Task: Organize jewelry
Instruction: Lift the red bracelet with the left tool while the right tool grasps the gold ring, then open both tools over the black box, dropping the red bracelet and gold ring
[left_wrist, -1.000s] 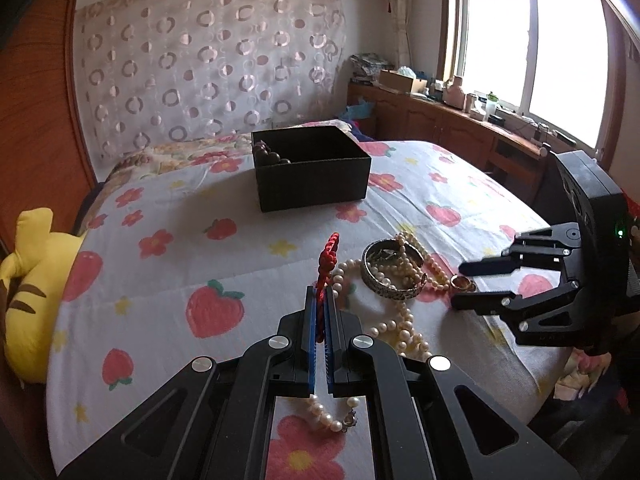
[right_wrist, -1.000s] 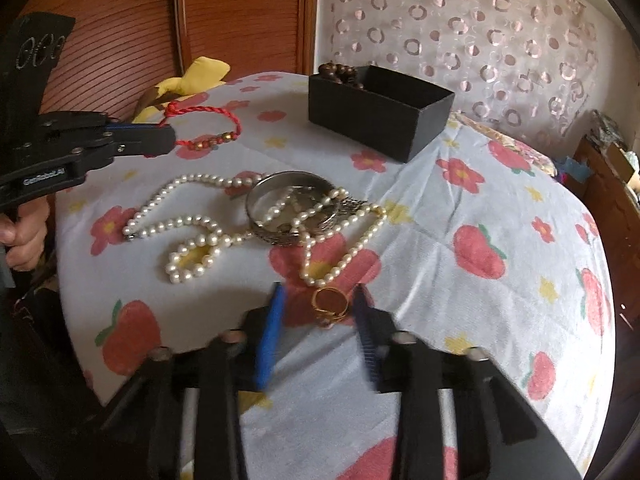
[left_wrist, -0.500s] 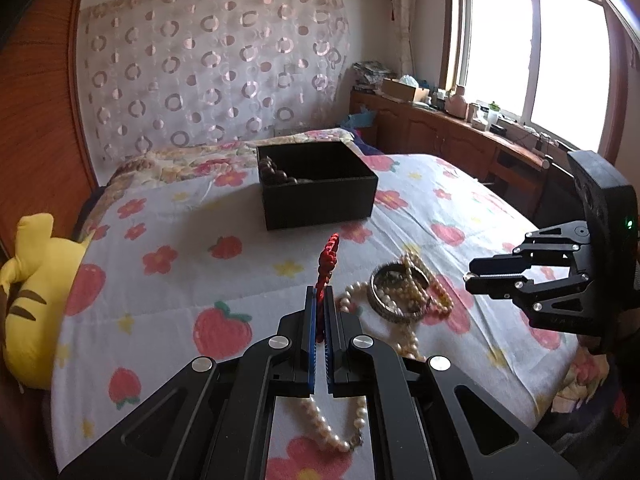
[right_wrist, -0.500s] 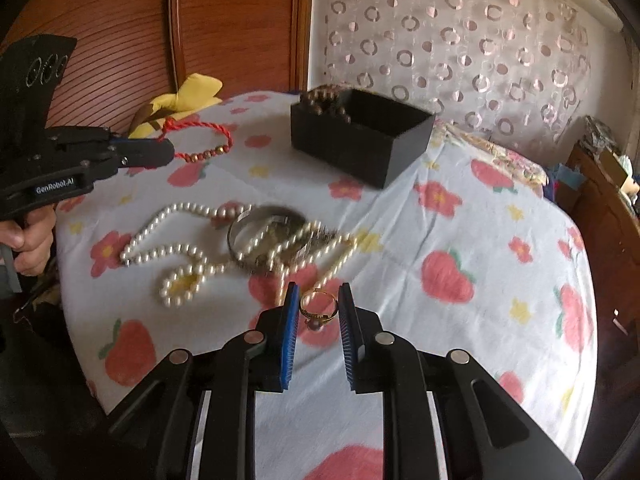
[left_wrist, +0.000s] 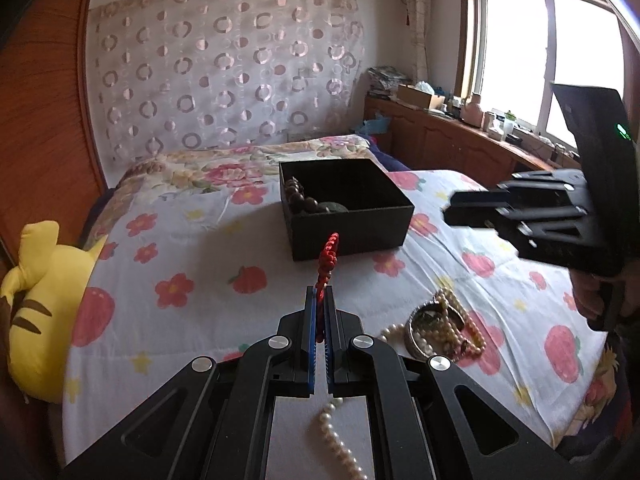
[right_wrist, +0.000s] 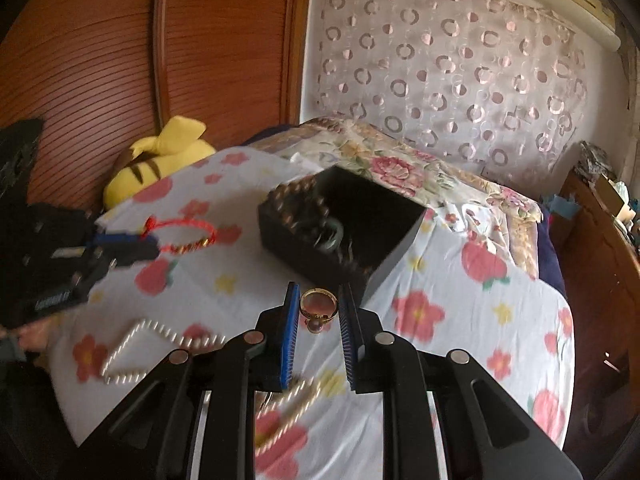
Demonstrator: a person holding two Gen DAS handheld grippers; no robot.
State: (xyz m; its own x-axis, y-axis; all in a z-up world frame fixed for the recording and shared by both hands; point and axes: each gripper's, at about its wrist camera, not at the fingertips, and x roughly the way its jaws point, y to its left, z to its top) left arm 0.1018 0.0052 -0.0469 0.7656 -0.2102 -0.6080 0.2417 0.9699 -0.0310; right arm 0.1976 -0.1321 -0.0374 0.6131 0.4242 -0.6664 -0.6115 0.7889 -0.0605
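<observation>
left wrist: fingers [left_wrist: 319,304] clamp red bracelet [left_wrist: 327,261]; right fingers [right_wrist: 318,312] pinch gold ring [right_wrist: 319,306]; no readable writing.

A home bedroom: a bed [left_wrist: 168,240] under a strawberry-and-flower sheet, a yellow plush toy [left_wrist: 44,304] at its edge, a circle-patterned curtain [left_wrist: 224,68] behind, wooden cabinets [left_wrist: 452,144] cluttered with household bits beneath a bright window [left_wrist: 548,52].

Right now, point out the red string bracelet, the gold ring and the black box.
red string bracelet [right_wrist: 182,234]: right wrist view, on its braided loop.
gold ring [right_wrist: 319,303]: right wrist view, on its band.
black box [left_wrist: 352,230]: left wrist view, on its near outer wall.
</observation>
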